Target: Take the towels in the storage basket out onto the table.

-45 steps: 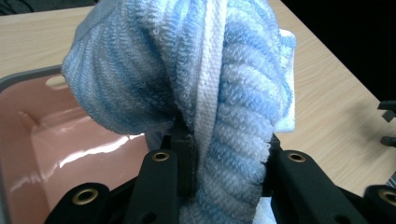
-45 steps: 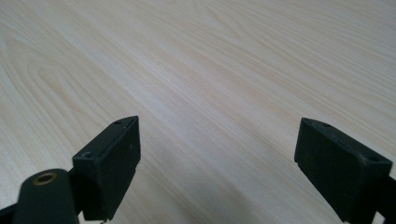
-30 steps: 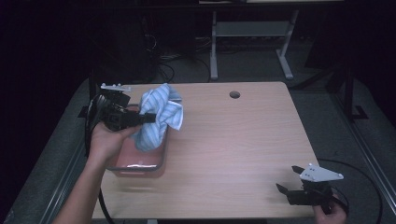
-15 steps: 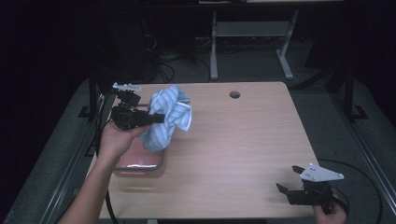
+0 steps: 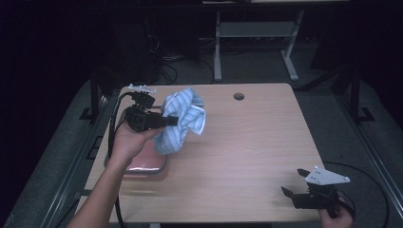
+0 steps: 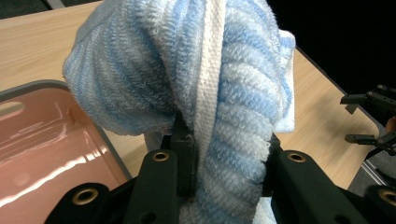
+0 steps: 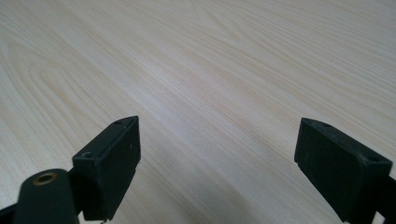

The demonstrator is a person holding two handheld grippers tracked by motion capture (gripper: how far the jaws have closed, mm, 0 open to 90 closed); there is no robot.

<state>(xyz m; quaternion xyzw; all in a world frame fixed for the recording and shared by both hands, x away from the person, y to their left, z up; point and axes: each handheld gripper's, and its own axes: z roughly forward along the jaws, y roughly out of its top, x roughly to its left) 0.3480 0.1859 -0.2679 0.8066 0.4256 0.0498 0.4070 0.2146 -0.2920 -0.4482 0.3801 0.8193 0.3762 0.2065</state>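
Left tongs (image 5: 177, 120): clamped tight on a bunched blue-and-white striped terry towel (image 5: 182, 121), the jaws pinching a thick fold of it, as the left gripper view (image 6: 224, 154) shows up close.

Towel position: hanging in the air from that grip, clear of the pale wood-grain worktop (image 5: 247, 142), just past the far edge of the shallow pink rectangular tray with a grey rim (image 5: 147, 164); its lower folds dangle near the tray's corner.

Tray: sitting at the left side of the worktop, nothing in it that I can see, glossy inside in the left gripper view (image 6: 51, 140).

Right tongs (image 5: 291, 183): jaws spread wide, gripping nothing, parked low at the near right corner of the worktop, well apart from the towel; bare wood ahead of them in the right gripper view (image 7: 217, 154).

Done so far: towel picked up and off the surface.

Left to do: by my reading, setting it down on the open worktop and spreading or folding it, probably with the right tongs joining in.
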